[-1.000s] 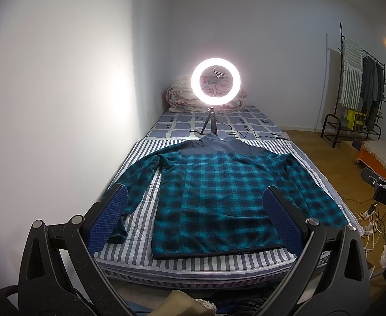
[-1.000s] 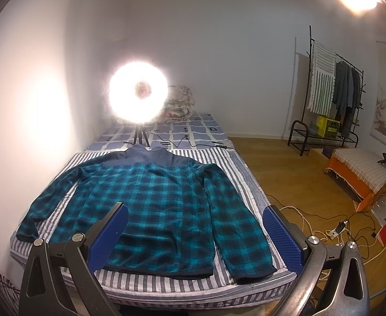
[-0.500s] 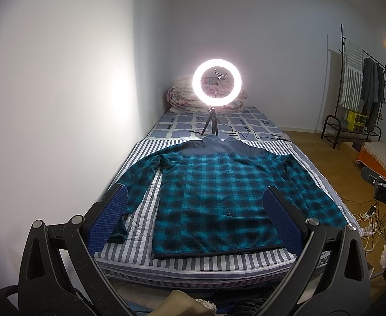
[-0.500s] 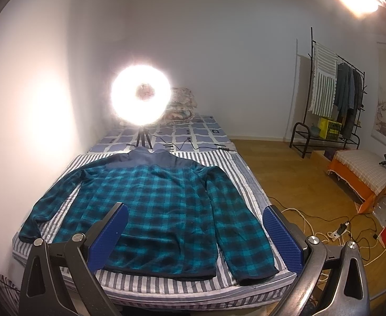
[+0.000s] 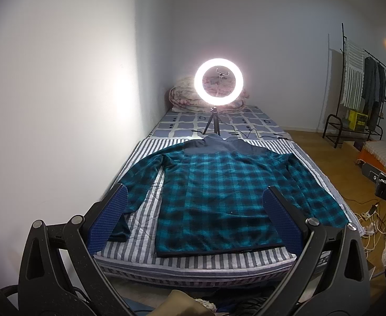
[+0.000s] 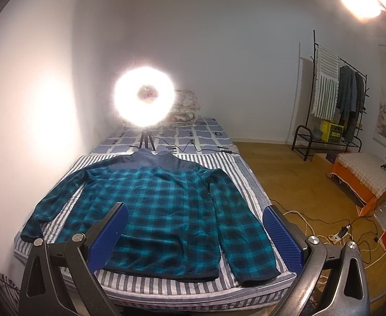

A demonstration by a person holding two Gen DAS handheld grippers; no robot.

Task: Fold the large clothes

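Note:
A teal and black plaid fleece jacket (image 5: 219, 197) with a navy yoke and collar lies flat on the striped bed (image 5: 193, 259), hem toward me, both sleeves spread out. It also shows in the right wrist view (image 6: 164, 205). My left gripper (image 5: 195, 218) is open and empty, held off the foot of the bed, short of the hem. My right gripper (image 6: 195, 234) is open and empty, held off the foot of the bed toward the jacket's right sleeve (image 6: 243, 234).
A lit ring light on a tripod (image 5: 218, 85) stands on the bed behind the collar, with cables (image 5: 248, 133) beside it. A folded quilt (image 5: 182, 97) lies at the head. A wall borders the left. A clothes rack (image 6: 332, 110), an orange stool (image 6: 364, 173) and floor cables (image 6: 338, 234) are right.
Both views have drifted slightly; the right gripper has edged a little toward the bed. The jacket has not moved and both grippers stay open.

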